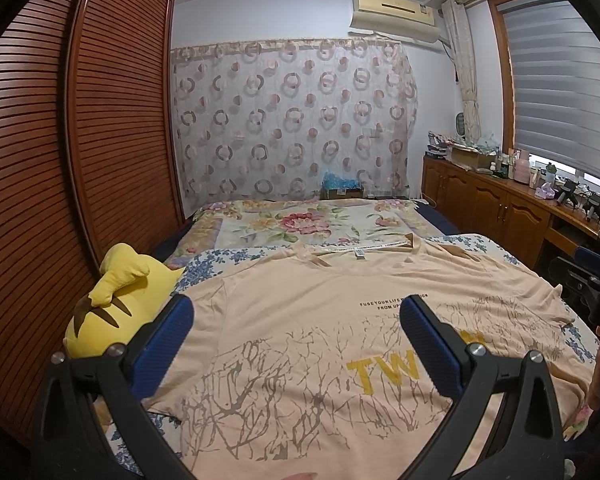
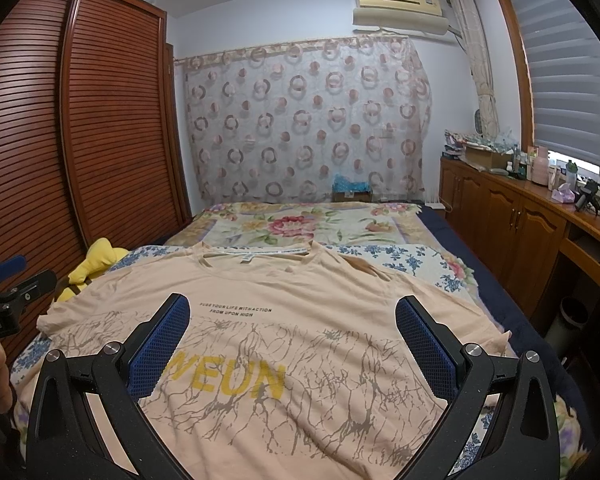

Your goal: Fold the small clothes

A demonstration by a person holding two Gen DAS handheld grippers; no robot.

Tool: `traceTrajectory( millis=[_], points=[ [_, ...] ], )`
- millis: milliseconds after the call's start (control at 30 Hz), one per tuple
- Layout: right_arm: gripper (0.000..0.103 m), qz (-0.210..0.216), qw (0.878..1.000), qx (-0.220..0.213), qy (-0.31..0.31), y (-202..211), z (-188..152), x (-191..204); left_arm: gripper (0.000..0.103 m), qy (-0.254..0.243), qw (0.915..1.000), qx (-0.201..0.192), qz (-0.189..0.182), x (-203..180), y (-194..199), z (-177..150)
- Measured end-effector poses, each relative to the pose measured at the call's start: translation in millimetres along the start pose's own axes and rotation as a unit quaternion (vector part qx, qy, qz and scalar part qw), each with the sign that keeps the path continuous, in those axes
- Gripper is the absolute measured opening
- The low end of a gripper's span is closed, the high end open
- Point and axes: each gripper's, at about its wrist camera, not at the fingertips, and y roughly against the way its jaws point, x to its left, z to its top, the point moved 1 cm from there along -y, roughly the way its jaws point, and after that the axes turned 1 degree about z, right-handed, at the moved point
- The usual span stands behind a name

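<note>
The bed [image 1: 308,220] fills the middle of both frames, and the peach T-shirt [image 1: 320,320] lies spread flat across its near half, collar toward the far end, printed front up. A yellow plush toy [image 1: 116,304] sits at the shirt's left edge in the left-wrist view. Both the left tongs [image 1: 296,312] and the right tongs [image 2: 292,312] hover above the shirt, blue pads wide apart and holding nothing.

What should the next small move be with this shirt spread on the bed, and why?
Probably lower the left tool onto the left sleeve of the peach cotton T-shirt with yellow lettering and pinch it. The shirt lies flat, front up, nothing folded, and both the left and the right tool are open and empty above it.
</note>
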Motion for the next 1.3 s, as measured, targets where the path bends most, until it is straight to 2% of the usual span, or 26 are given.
traceTrajectory(
  millis=[1300],
  points=[
    [0.103, 0.002, 1.000, -0.005, 0.002, 1.3, 0.3, 1.9, 0.103, -0.001, 1.0000, -0.007, 0.001, 1.9, 3.3, 2.0]
  ],
)
